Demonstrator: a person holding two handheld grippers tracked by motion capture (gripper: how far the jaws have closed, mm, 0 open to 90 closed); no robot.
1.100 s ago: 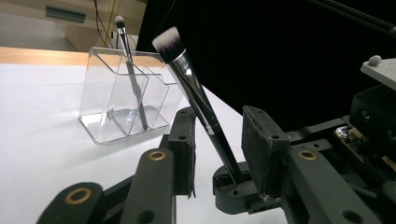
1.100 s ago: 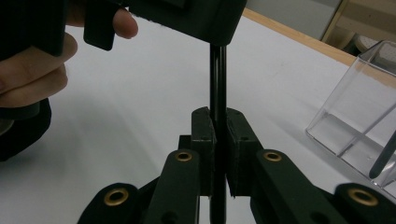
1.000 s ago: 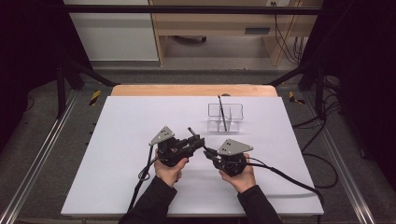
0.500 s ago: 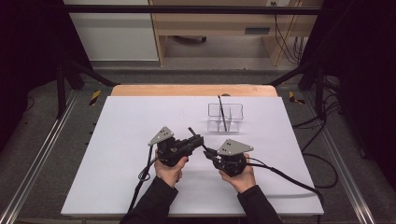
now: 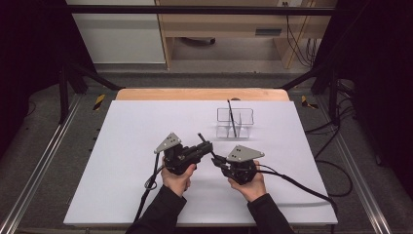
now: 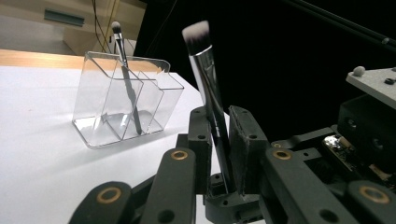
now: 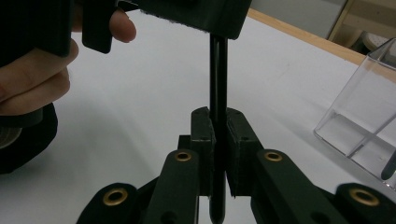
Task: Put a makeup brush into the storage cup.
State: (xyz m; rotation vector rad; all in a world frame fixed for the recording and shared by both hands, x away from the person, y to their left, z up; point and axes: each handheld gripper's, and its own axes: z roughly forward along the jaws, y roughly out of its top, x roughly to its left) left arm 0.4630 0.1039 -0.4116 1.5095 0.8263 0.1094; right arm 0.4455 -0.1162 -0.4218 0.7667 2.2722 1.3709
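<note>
Honestly, with my left gripper (image 6: 217, 140) just closing onto the makeup brush (image 6: 205, 79) that my right gripper (image 7: 218, 154) already clamps above the table (image 5: 126, 146), any twist could snap it.

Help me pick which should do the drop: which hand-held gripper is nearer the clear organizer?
Right. The right hand-held gripper sits just below the clear organizer; the left hand-held gripper lies lower-left. Both clamp the makeup brush.

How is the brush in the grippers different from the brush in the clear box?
The silver-ferruled makeup brush has a thick white-tipped head; the thin black brush has a small dark tip. The first is clamped by grippers; the second leans inside the clear plastic organizer. Both point bristles up.
</note>
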